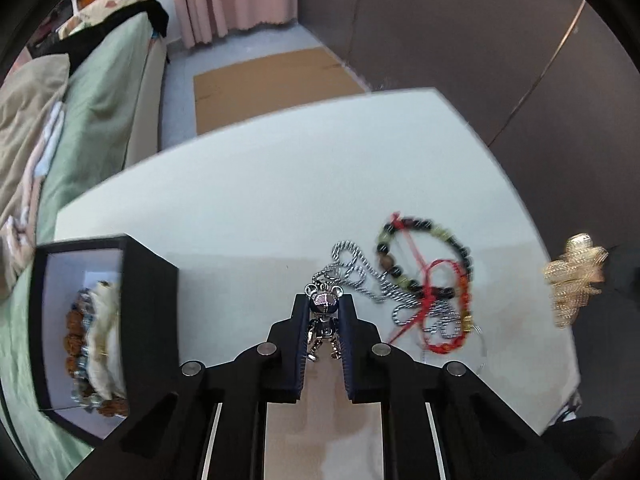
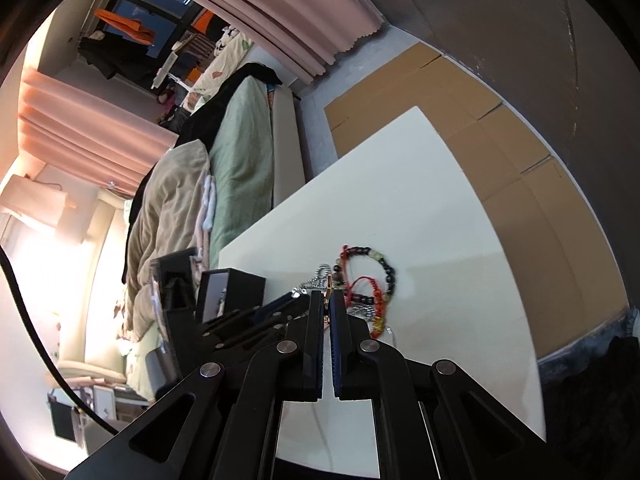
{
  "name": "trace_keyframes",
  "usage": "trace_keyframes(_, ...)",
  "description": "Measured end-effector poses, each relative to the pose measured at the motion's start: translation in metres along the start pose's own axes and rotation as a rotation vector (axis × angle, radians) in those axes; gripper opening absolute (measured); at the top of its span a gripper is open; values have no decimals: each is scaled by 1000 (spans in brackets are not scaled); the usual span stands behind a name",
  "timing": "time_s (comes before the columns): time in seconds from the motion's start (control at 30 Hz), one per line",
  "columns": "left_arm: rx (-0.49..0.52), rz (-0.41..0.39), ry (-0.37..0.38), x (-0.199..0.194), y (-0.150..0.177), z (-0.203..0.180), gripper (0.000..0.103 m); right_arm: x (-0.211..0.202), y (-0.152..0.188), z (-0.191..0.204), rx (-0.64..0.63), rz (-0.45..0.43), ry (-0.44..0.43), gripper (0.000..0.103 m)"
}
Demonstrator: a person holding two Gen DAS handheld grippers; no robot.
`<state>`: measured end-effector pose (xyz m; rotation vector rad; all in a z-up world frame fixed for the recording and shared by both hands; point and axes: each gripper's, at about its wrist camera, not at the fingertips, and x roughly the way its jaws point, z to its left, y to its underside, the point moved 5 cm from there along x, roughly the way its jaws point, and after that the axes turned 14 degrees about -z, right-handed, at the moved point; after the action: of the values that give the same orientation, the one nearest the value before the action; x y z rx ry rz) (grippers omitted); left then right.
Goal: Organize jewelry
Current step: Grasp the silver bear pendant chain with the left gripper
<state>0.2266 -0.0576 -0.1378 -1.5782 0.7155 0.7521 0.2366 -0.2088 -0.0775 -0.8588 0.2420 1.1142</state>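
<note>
A silver bear pendant (image 1: 323,328) sits between the pads of my left gripper (image 1: 324,300), which is shut on it just above the white table (image 1: 280,200). Its twisted silver chain (image 1: 352,272) trails away under a dark-and-green bead bracelet (image 1: 424,256) and a red cord bracelet (image 1: 440,320). My right gripper (image 2: 327,293) is shut, with a thin gold-coloured sliver pinched at its tips. From the left wrist, a gold mesh ornament (image 1: 572,276) hangs past the table's right edge. The left gripper (image 2: 288,300) shows beside the right one, near the bead bracelet (image 2: 372,272).
An open black box (image 1: 152,320) with a white lining holds brown and pale bead bracelets at the table's left edge, also visible as the black box (image 2: 232,288). A bed with green bedding (image 1: 100,120) lies beyond. Flat cardboard (image 1: 272,84) covers the floor behind the table.
</note>
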Motion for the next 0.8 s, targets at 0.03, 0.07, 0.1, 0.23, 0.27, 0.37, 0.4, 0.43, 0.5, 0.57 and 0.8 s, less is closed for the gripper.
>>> trace_keyframes(0.03, -9, -13, 7, -9, -5, 3, 15, 0, 0, 3, -3, -1, -4, 5)
trace_keyframes(0.07, -10, -25, 8, -15, -9, 4, 15, 0, 0, 6, -5, -1, -7, 5)
trace_keyframes(0.1, -10, -41, 11, -23, -14, 4, 15, 1, 0, 8, -8, -3, -10, 5)
trace_keyframes(0.23, -5, -107, 23, -60, -34, 8, 15, 4, 3, 23, -14, -6, -31, 5)
trace_keyframes(0.27, -4, -124, 23, -70, -37, 10, 15, 4, 4, 26, -17, -6, -36, 5)
trace_keyframes(0.37, -3, -177, 26, -98, -52, 14, 15, 6, 5, 36, -26, -9, -51, 5)
trace_keyframes(0.4, -2, -193, 26, -106, -56, 15, 15, 7, 6, 39, -28, -12, -57, 5)
trace_keyframes(0.43, 0, -212, 26, -116, -61, 17, 15, 8, 7, 42, -29, -15, -62, 5)
trace_keyframes(0.5, 1, -245, 27, -134, -70, 23, 15, 9, 7, 47, -24, -18, -74, 5)
trace_keyframes(0.57, 3, -270, 26, -144, -77, 27, 15, 10, 7, 53, -27, -27, -92, 5)
trace_keyframes(0.8, 18, -366, 13, -197, -100, 36, 15, 14, 8, 77, -39, -45, -156, 5)
